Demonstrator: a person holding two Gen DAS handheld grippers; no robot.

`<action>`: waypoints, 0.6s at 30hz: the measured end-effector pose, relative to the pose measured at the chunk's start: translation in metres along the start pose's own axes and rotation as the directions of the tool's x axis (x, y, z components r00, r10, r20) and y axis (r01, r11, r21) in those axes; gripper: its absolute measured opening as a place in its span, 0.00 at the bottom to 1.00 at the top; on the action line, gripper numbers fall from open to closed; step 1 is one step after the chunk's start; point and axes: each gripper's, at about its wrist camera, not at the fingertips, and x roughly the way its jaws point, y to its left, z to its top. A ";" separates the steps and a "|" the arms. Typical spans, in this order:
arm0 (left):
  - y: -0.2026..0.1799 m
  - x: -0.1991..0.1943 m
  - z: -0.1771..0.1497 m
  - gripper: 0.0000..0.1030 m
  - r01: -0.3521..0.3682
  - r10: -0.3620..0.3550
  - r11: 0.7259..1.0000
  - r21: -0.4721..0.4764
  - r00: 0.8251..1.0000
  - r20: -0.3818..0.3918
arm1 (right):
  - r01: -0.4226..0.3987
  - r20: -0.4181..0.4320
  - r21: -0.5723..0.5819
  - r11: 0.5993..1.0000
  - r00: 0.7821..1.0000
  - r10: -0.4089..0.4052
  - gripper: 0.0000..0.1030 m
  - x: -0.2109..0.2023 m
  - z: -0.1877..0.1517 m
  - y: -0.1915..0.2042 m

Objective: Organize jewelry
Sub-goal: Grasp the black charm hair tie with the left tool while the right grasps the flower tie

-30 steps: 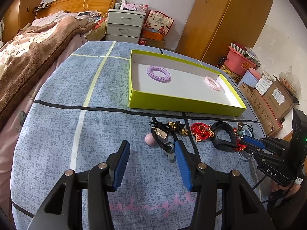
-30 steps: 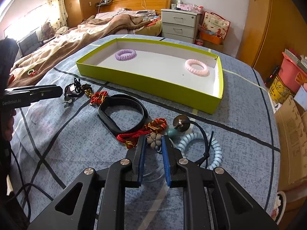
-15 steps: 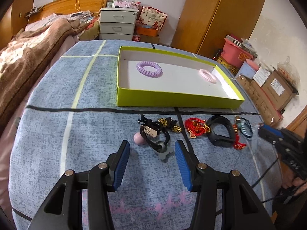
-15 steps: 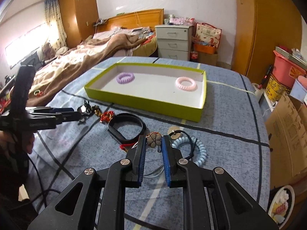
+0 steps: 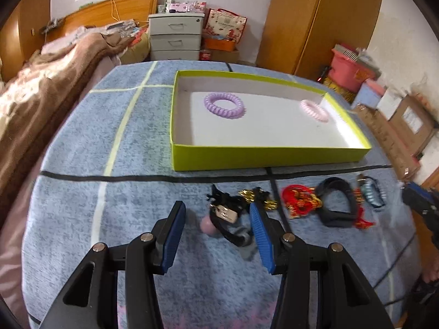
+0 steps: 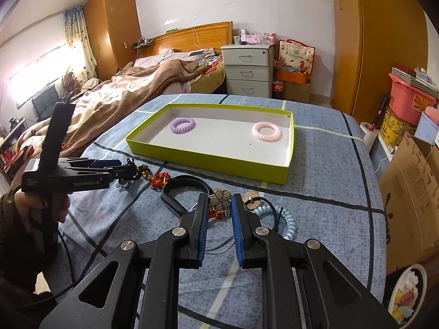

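Observation:
A yellow-green tray (image 5: 260,156) (image 6: 208,161) on the blue table holds a purple coil ring (image 5: 224,105) (image 6: 182,125) and a pink coil ring (image 5: 314,110) (image 6: 266,132). My right gripper (image 6: 219,203) is shut on a white flower hair tie (image 6: 221,201) and holds it above the table. My left gripper (image 5: 216,213) (image 6: 120,168) is open, low over a black hair tie with a tag (image 5: 227,219) and a pink bead (image 5: 206,224). Gold beads (image 5: 255,197), a red knot cord (image 5: 299,198), a black band (image 5: 337,205) (image 6: 181,189) and a light-blue coil (image 6: 288,222) lie in a row before the tray.
A bed with a brown blanket (image 6: 123,93) runs along the table's left side. A white drawer unit (image 6: 245,68) and a wooden wardrobe (image 6: 370,41) stand behind. Cardboard boxes (image 6: 411,186) sit at the right of the table.
My right gripper has risen and pulled back with the flower hair tie in it. My left gripper has stayed open and moved closer over the black hair tie.

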 end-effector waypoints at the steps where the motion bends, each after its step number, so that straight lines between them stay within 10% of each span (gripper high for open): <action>1: -0.001 0.001 -0.001 0.49 0.006 -0.006 1.000 0.002 1.000 -0.006 | -0.001 -0.001 0.003 1.000 1.000 0.001 0.17 0.001 0.000 0.000; 10: 0.006 -0.006 -0.009 0.19 0.011 -0.011 1.000 -0.007 1.000 0.009 | -0.009 -0.009 0.005 1.000 1.000 0.009 0.17 0.003 -0.004 0.003; 18: 0.009 -0.014 -0.010 0.18 0.026 -0.025 0.999 -0.024 0.999 0.035 | -0.005 -0.005 0.016 1.000 1.000 0.005 0.17 0.002 -0.005 0.003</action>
